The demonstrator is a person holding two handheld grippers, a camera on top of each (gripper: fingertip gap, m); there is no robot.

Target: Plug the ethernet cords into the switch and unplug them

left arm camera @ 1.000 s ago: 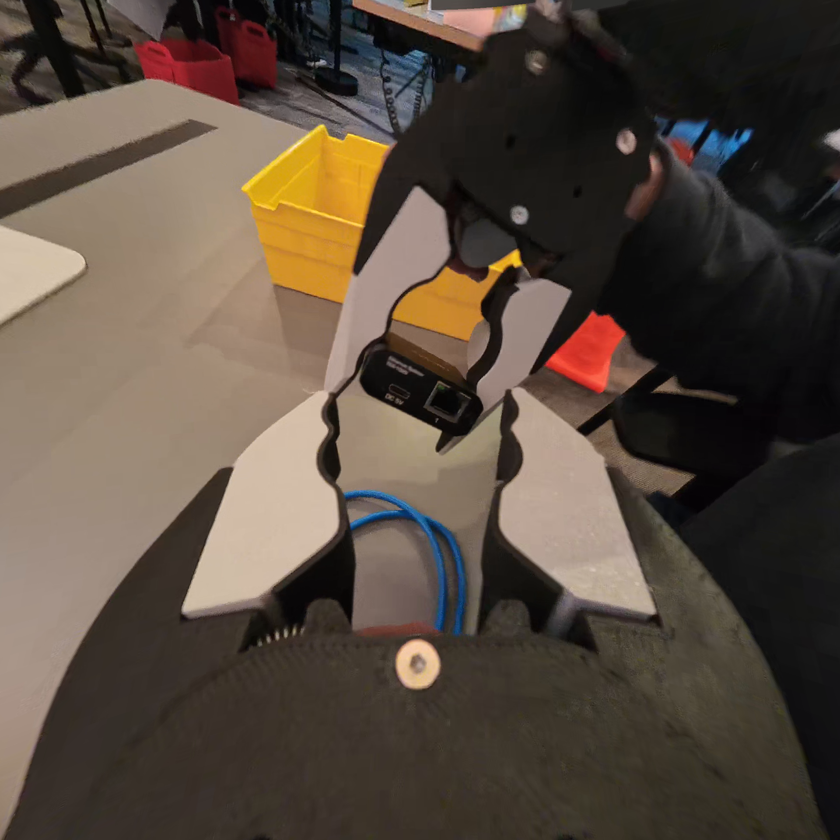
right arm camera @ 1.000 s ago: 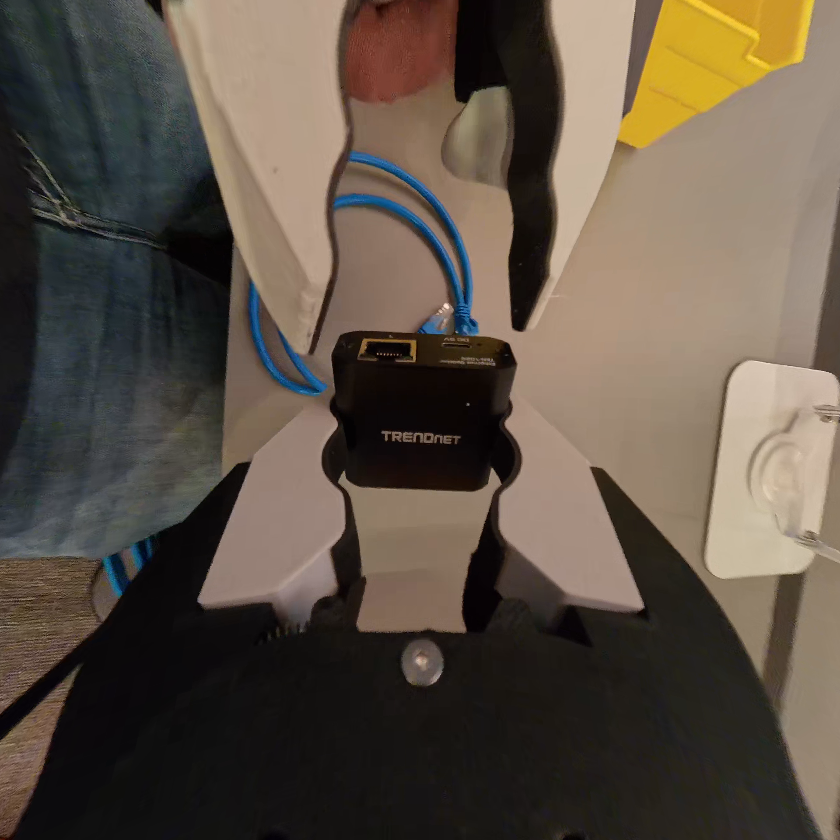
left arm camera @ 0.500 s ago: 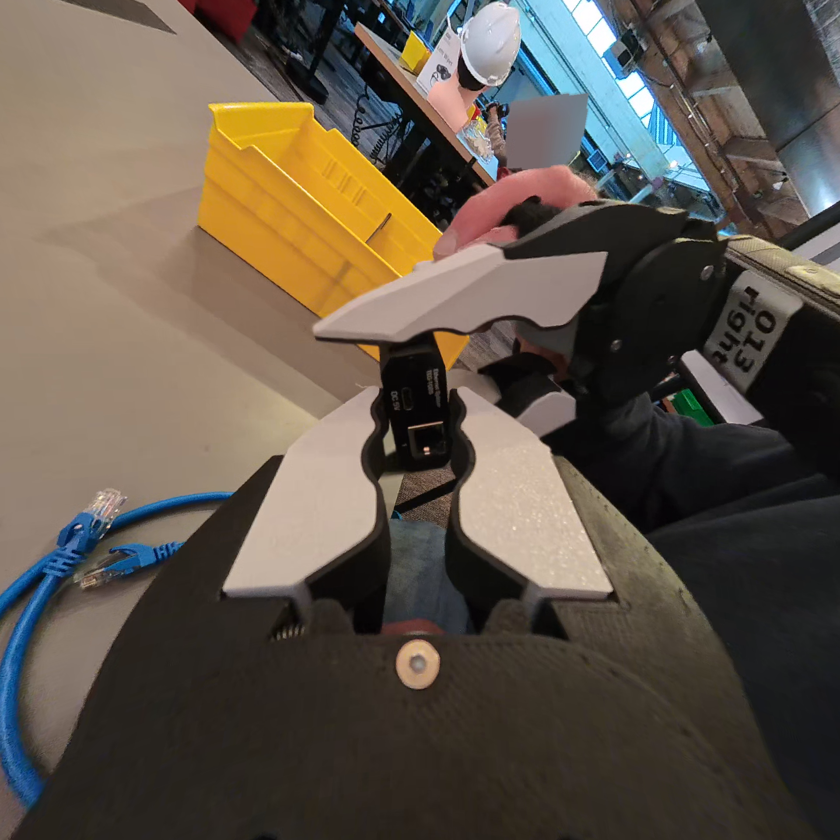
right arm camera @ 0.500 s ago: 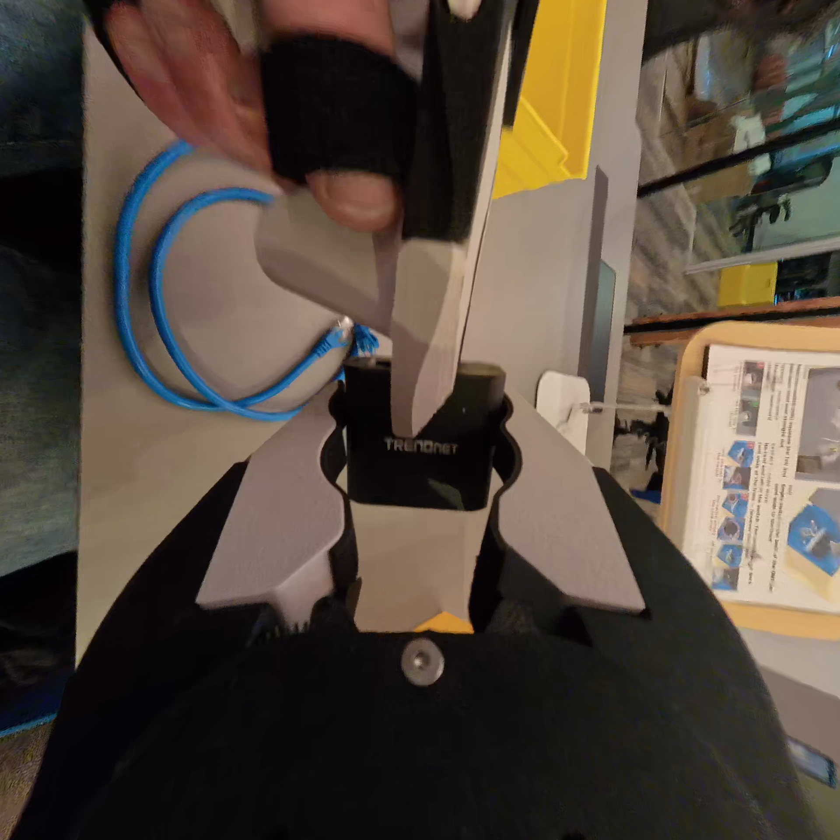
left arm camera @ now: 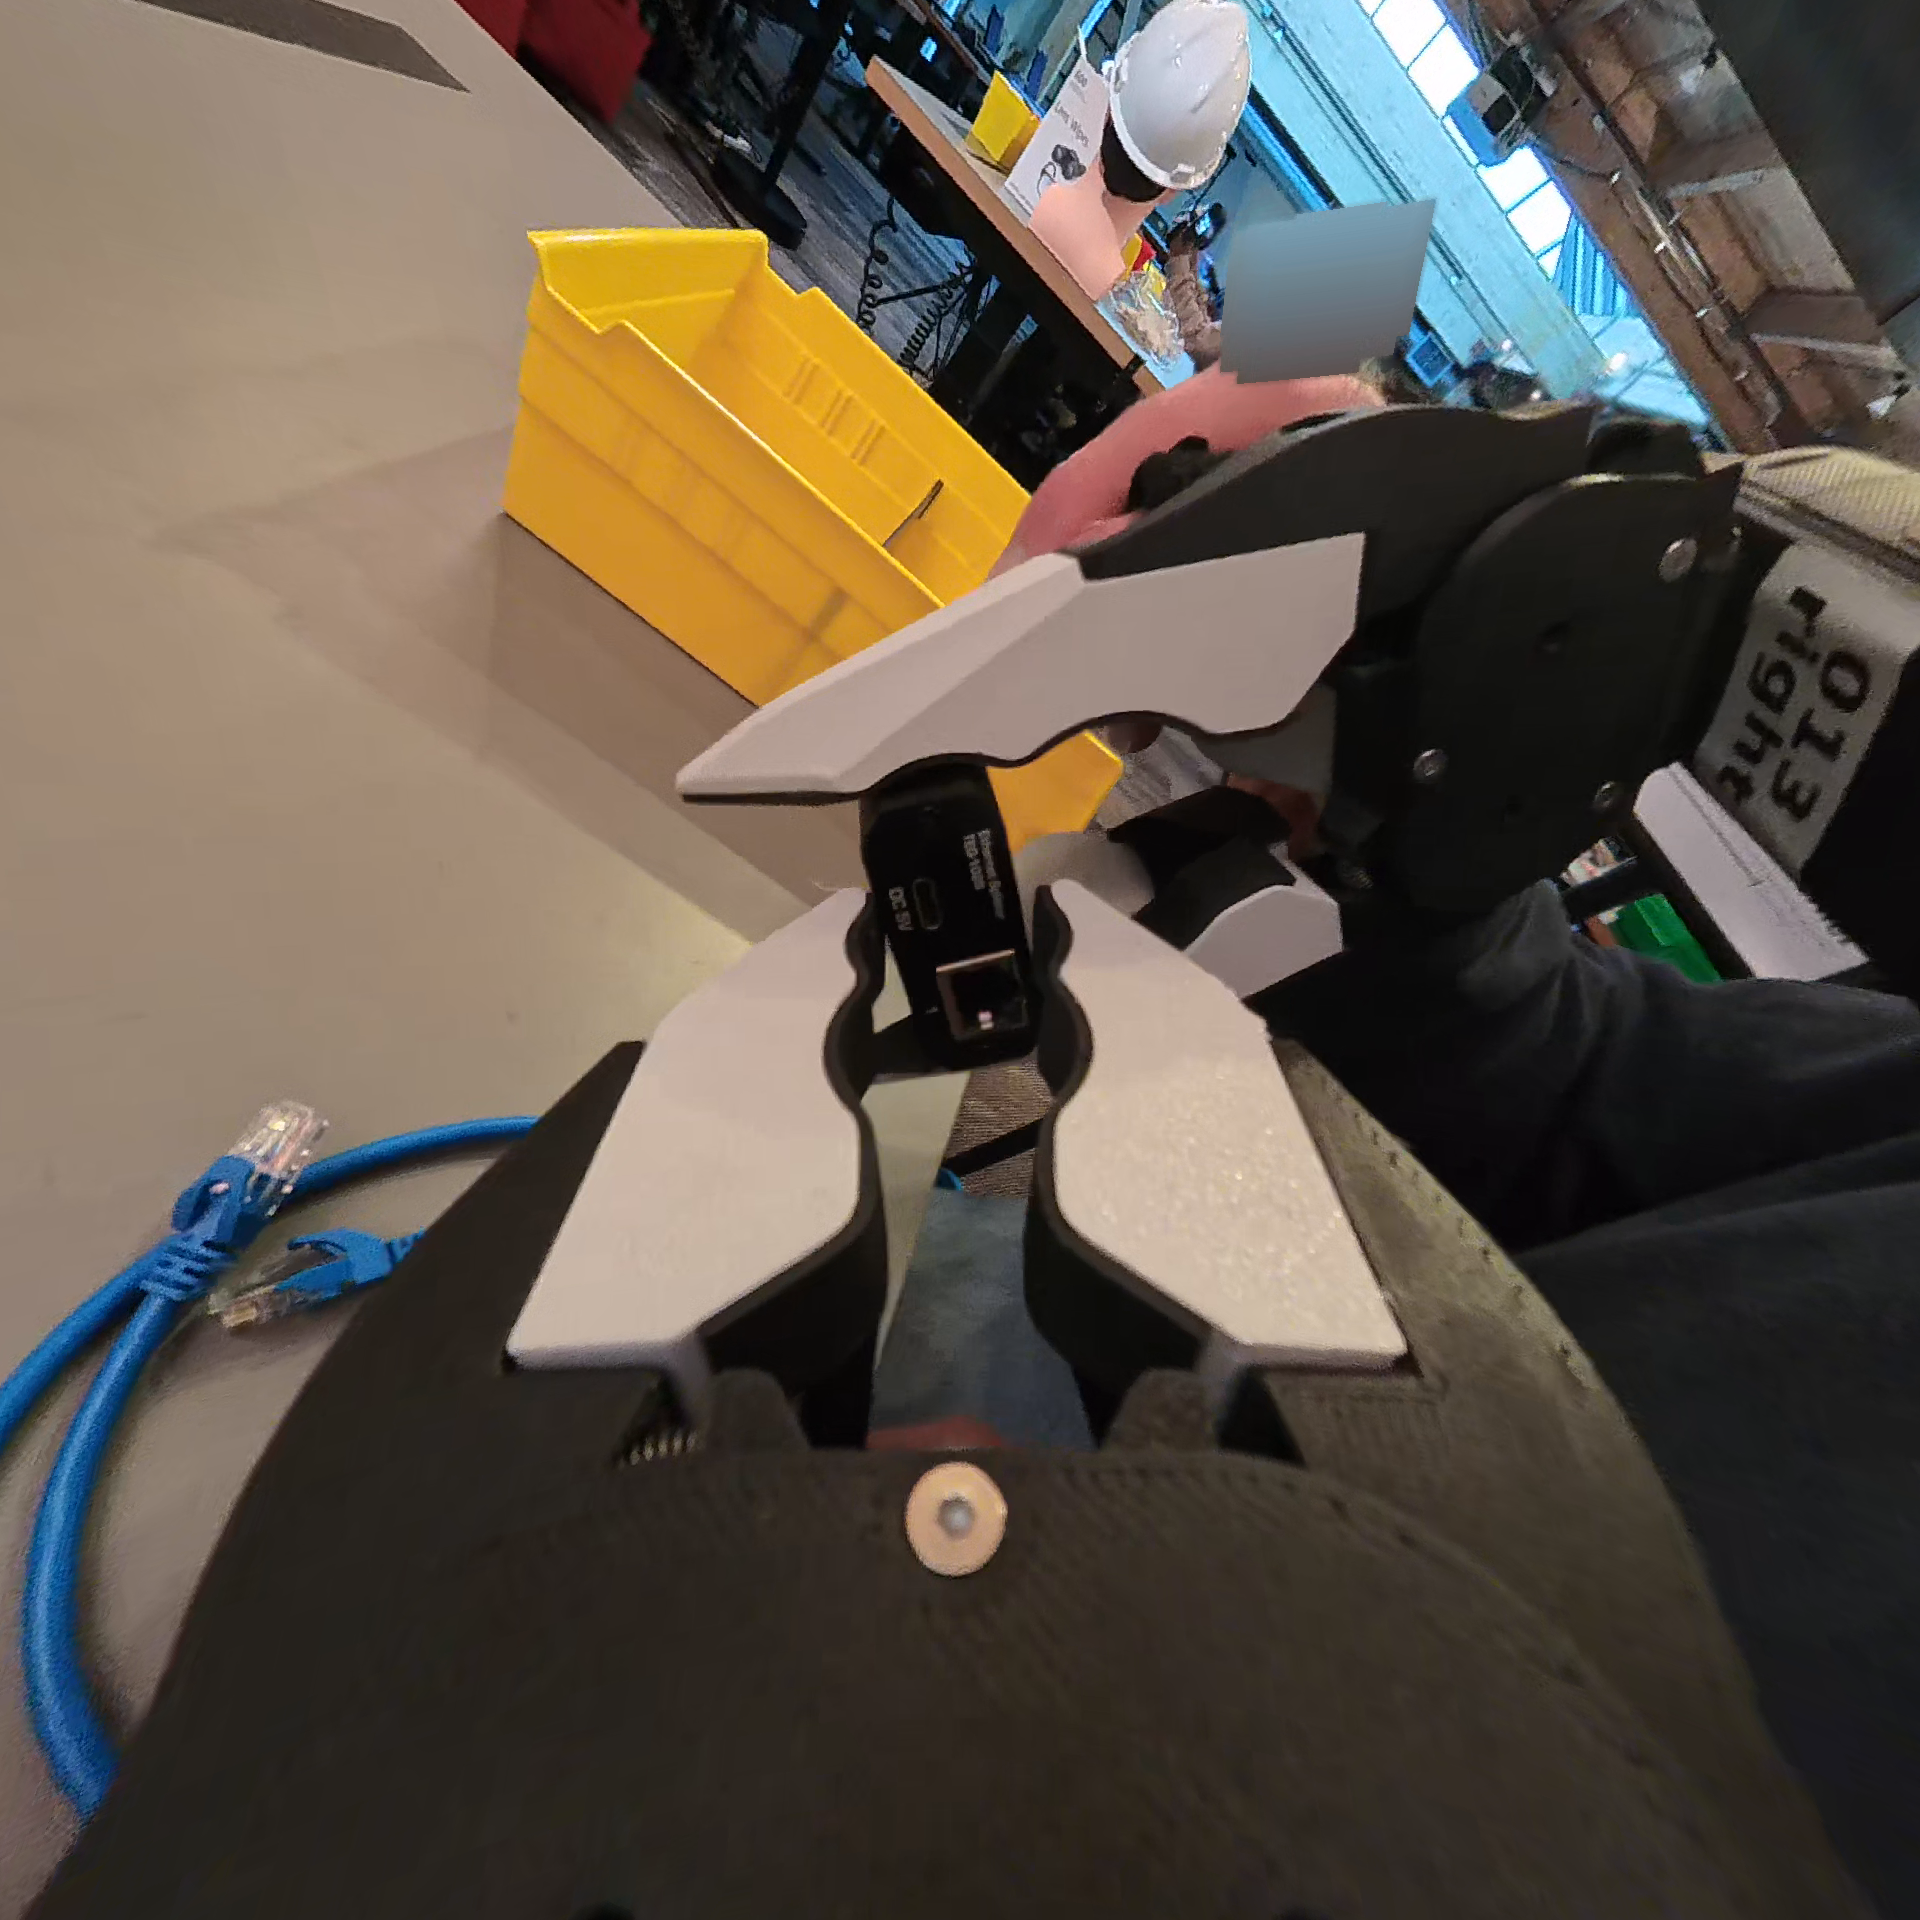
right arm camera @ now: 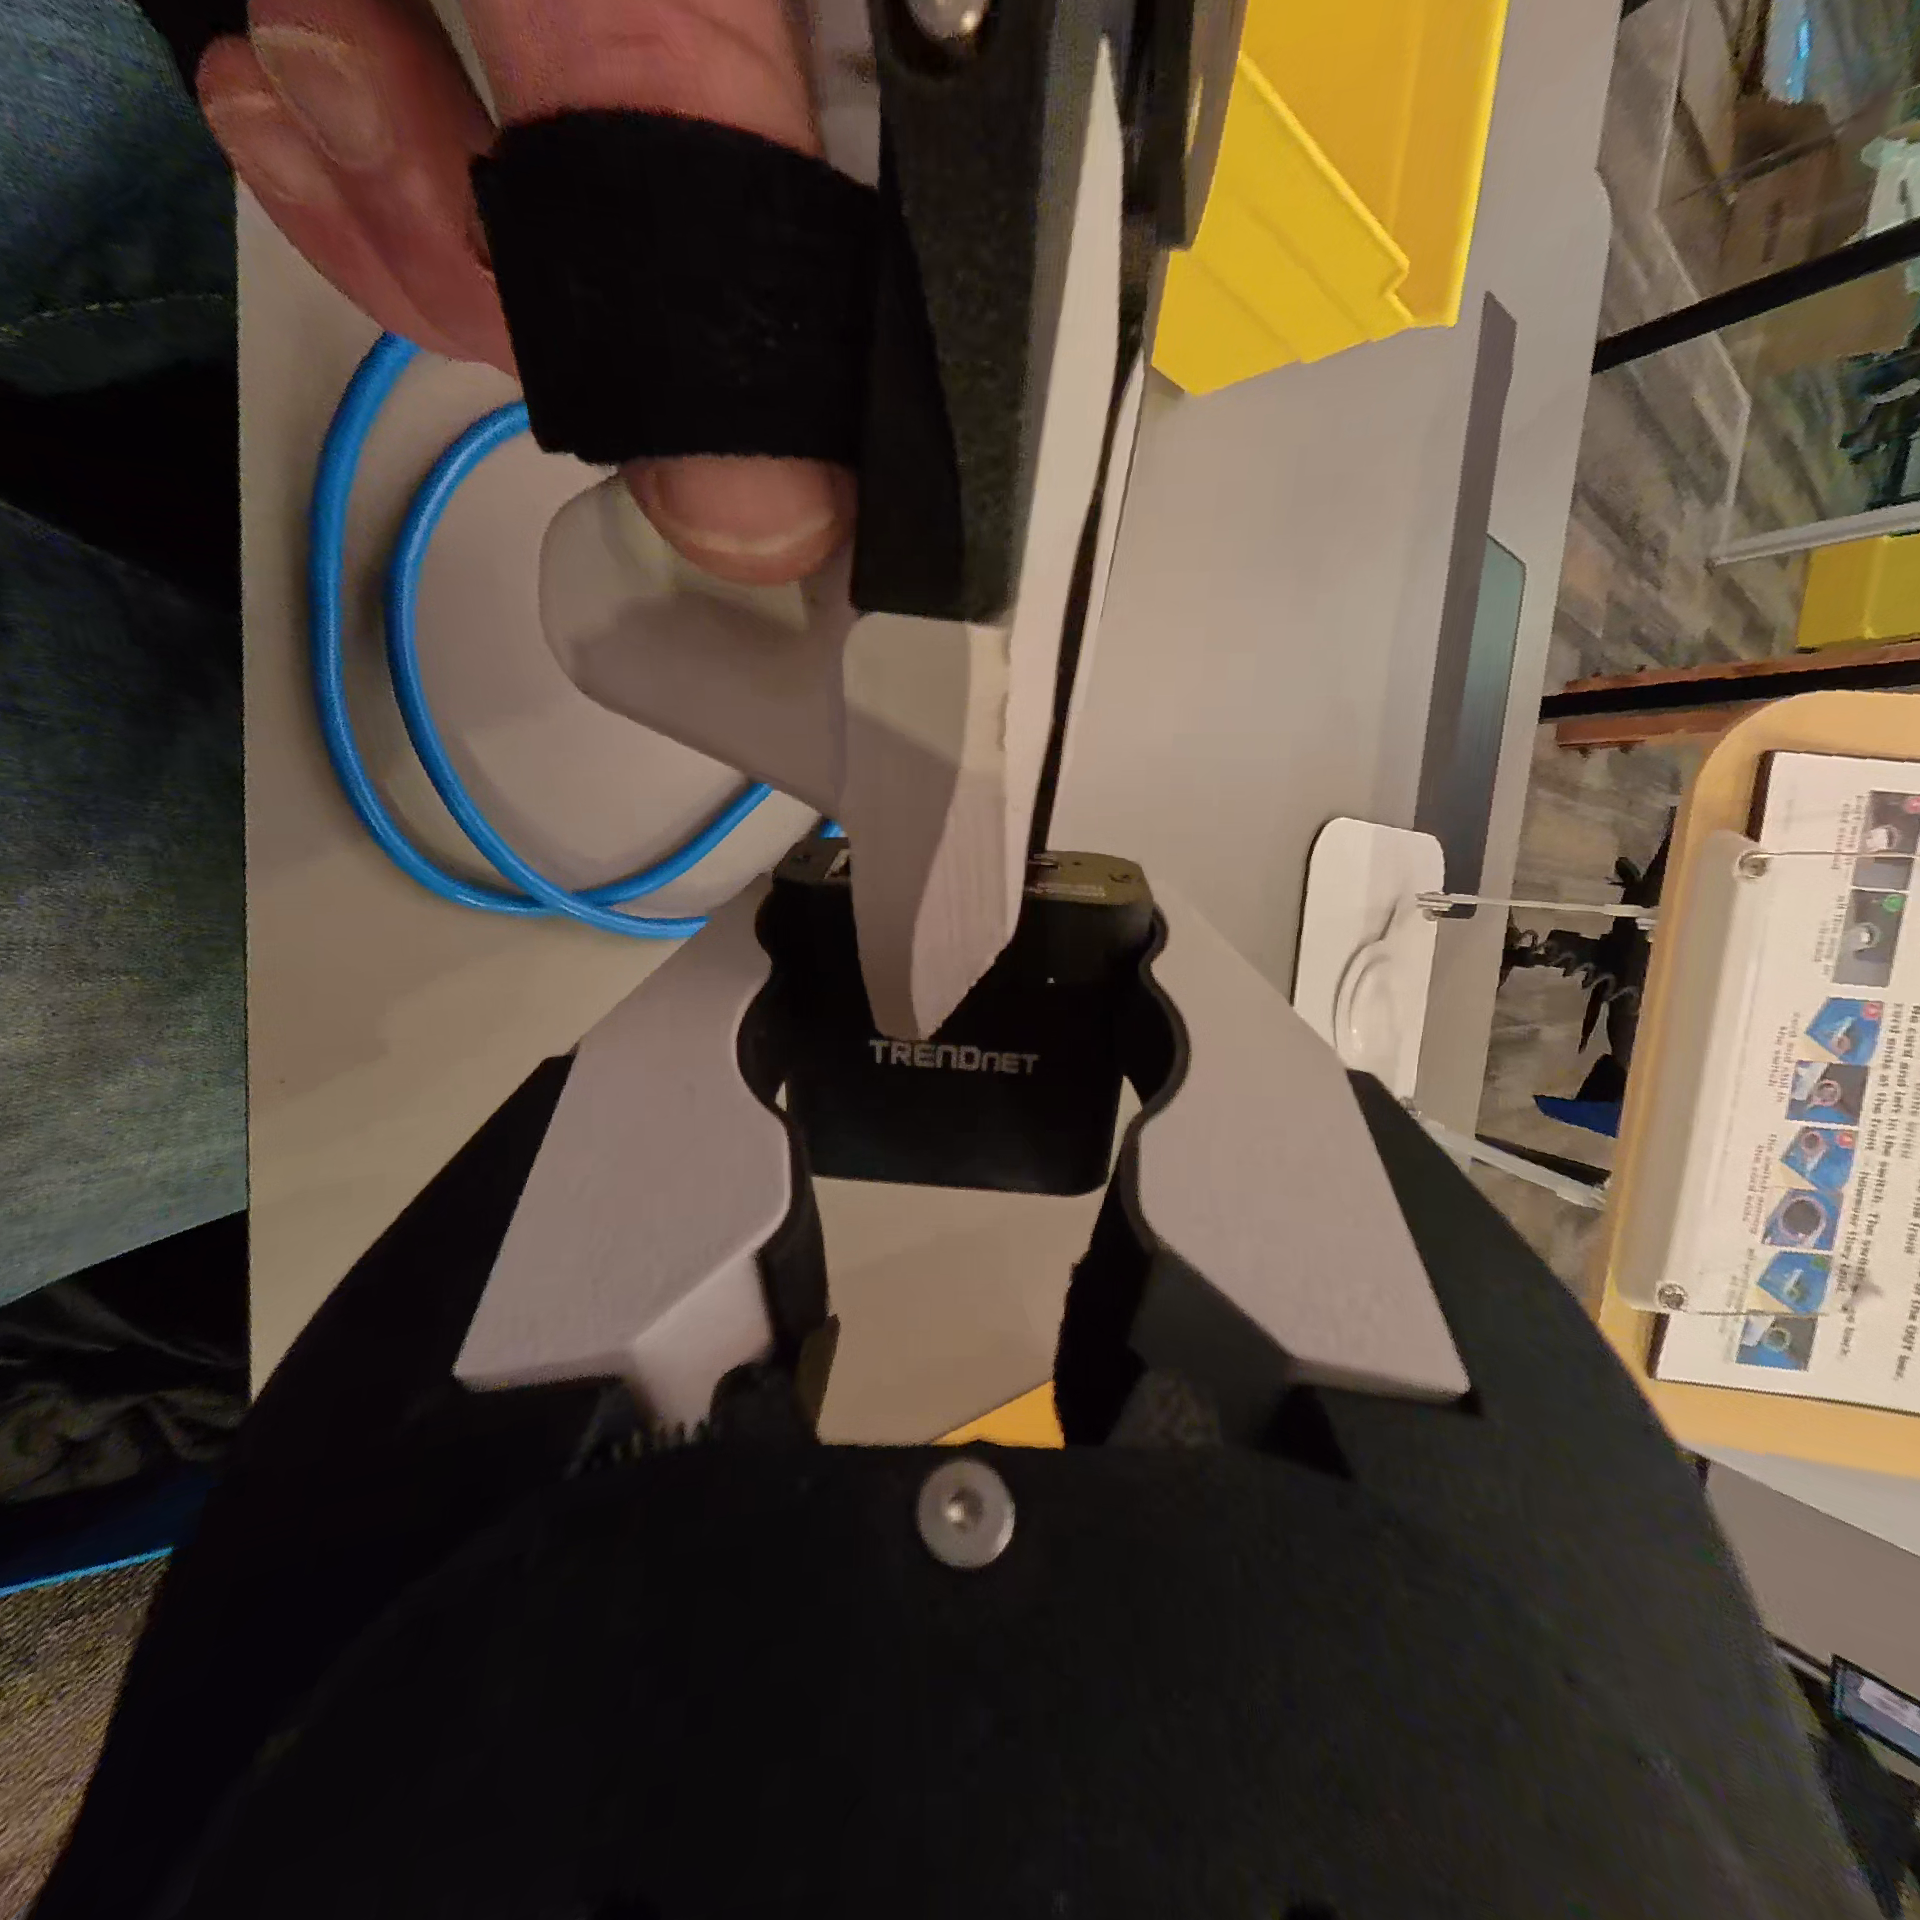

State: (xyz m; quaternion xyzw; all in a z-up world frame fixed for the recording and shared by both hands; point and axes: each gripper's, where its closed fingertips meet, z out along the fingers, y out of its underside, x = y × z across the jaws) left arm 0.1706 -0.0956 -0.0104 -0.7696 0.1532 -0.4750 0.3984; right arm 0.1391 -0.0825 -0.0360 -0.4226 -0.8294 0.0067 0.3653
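The small black switch (left arm camera: 935, 862) is held off the grey table (left arm camera: 260, 623), with its empty ethernet port facing my left camera. My right gripper (right arm camera: 966, 925) is shut on the switch body (right arm camera: 956, 1122); its upper finger (left arm camera: 1039, 665) shows in the left wrist view. My left gripper (left arm camera: 951, 904) is closed around the switch's port end, gripping its thin sides. The blue ethernet cable (left arm camera: 156, 1299) lies loose on the table at the left with both plugs free. It also shows as a loop (right arm camera: 416, 727) in the right wrist view.
A yellow bin (left arm camera: 727, 468) stands on the table beyond the grippers. A white holder (right arm camera: 1361, 956) sits on the table, and a wooden board with an instruction sheet (right arm camera: 1818, 1091) is at the right. A person's hand (right arm camera: 416, 208) grips the left tool. Only a small space, under 4 cm, lies between the two pairs of fingers.
My left gripper was open over the cable a second ago. It has turned on its side and closed around the switch's port end. The right gripper kept its hold.
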